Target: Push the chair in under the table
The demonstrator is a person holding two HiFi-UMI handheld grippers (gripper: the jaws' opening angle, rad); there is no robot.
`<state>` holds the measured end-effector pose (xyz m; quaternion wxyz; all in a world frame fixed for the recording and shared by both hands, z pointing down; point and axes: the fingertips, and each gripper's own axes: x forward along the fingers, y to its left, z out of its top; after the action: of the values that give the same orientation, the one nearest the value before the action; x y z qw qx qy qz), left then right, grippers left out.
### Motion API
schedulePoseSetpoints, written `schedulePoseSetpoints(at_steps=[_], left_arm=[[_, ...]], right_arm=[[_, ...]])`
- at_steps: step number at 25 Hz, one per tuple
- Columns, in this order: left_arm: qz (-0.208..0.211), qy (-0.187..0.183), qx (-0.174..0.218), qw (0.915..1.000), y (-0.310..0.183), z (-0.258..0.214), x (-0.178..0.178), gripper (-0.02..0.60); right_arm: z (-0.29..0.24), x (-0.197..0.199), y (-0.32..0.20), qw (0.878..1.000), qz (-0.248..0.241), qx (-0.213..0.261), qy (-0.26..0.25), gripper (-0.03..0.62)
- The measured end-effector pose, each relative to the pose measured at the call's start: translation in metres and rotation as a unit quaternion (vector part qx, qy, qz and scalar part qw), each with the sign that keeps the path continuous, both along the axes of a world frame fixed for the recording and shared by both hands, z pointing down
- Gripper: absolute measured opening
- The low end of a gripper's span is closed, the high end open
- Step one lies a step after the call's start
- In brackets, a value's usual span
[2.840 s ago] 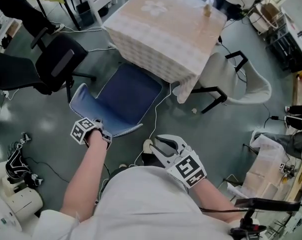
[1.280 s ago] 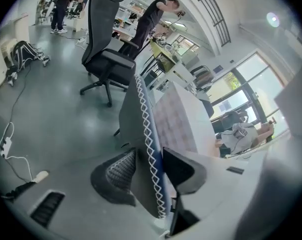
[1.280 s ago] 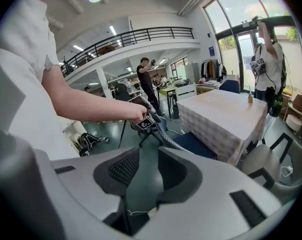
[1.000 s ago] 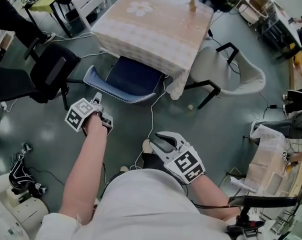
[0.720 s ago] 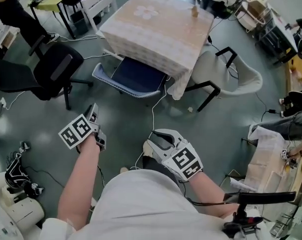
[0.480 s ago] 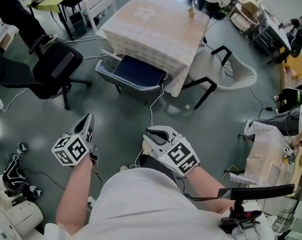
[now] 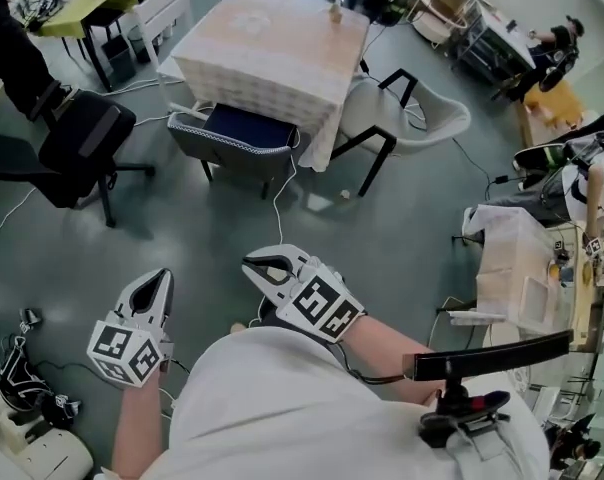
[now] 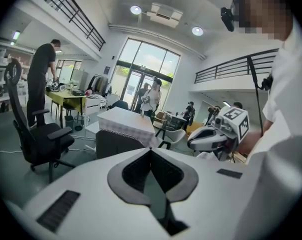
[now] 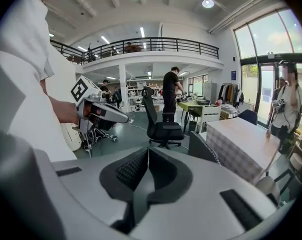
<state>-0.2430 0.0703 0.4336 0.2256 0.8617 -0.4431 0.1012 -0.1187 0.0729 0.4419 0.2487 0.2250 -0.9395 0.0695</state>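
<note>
Black office chair: The black swivel office chair with armrests [image 7: 77,143] stands at 10 o'clock from you. It is well apart from the chair of the task and has no part in the job.

Left gripper: Your white hand-held left gripper [image 7: 160,282] hangs at 8 o'clock, near your body. Its jaws are pressed together and nothing is between them.

Task chair: The chair with the dark blue seat and the grey backrest with a white dotted edge [image 7: 232,146] is at 11 o'clock. Its seat reaches under the hanging cloth and only a strip of blue shows. Its backrest stands just beside the table edge that faces you.

Right gripper: Your white right gripper [image 7: 254,264] is just in front of your body, near 12 o'clock. It is closed too, and empty. Both grippers are well apart from the chair.

Table: The square table with the beige checked cloth [image 7: 282,58] is at 12 o'clock, behind the chair. A small thing stands near its far edge, too small to tell.

White chair: The white shell chair with black legs [image 7: 422,118] is at 1 o'clock, at the right side of the table.

Step in hand: I judge the push as finished or nearly so, because nothing touches the chair.

Next move: If you want the chair deeper, bring a closed gripper to the backrest and press toward 12 o'clock. Keep clear of the thin white cable [image 7: 277,193] on the floor.
</note>
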Motion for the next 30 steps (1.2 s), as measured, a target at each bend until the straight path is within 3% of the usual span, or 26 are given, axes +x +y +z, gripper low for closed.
schedulePoseSetpoints(at_steps=[11, 30], left_arm=[[0.054, -0.008, 0.017, 0.9984, 0.065, -0.012, -0.026, 0.012], [0.047, 0.007, 0.009, 0.9988, 0.096, -0.001, -0.049, 0.012]], right_arm=[[-0.008, -0.044, 0.060, 1.000, -0.023, 0.007, 0.005, 0.015], [-0.014, -0.073, 0.091, 0.999, -0.037, 0.020, 0.022, 0.015]])
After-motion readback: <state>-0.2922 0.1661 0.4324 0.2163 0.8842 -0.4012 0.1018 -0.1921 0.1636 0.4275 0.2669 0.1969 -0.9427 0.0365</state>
